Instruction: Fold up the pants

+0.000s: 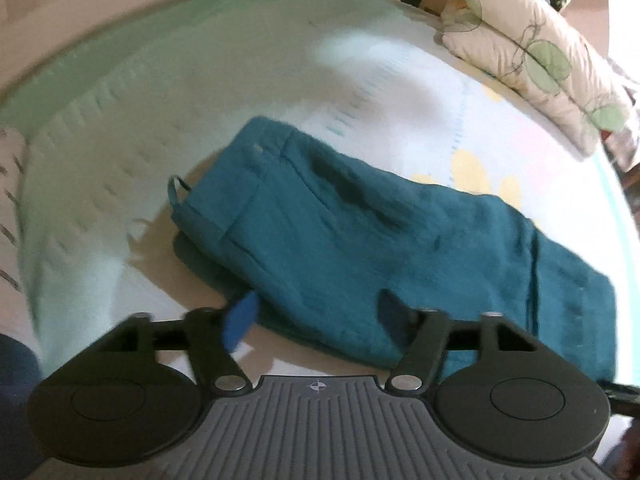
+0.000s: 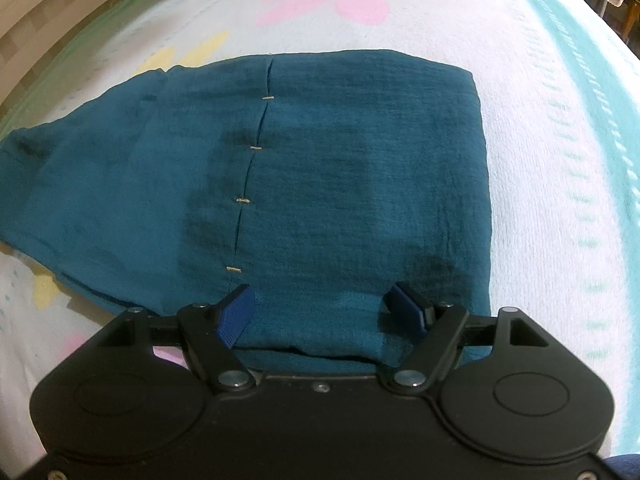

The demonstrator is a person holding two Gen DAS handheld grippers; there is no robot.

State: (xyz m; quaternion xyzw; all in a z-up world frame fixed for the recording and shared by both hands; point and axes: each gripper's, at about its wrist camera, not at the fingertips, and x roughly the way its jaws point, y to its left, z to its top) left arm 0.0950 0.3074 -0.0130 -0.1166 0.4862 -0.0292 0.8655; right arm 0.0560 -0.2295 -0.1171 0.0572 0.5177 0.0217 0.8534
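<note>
Teal pants (image 1: 360,232) lie folded in layers on a bed, waistband with a belt loop (image 1: 178,188) toward the left in the left wrist view. My left gripper (image 1: 316,320) is open, hovering over the near edge of the pants and holding nothing. In the right wrist view the pants (image 2: 320,168) show a seam with tan stitches (image 2: 244,201) running down the middle. My right gripper (image 2: 322,312) is open with its blue pads (image 2: 236,314) just above the near folded edge, empty.
The bed sheet (image 2: 540,128) is white with pink and yellow flowers and aqua trim. A folded floral quilt (image 1: 532,52) lies at the far right of the bed in the left wrist view. A wall runs along the bed's far left side.
</note>
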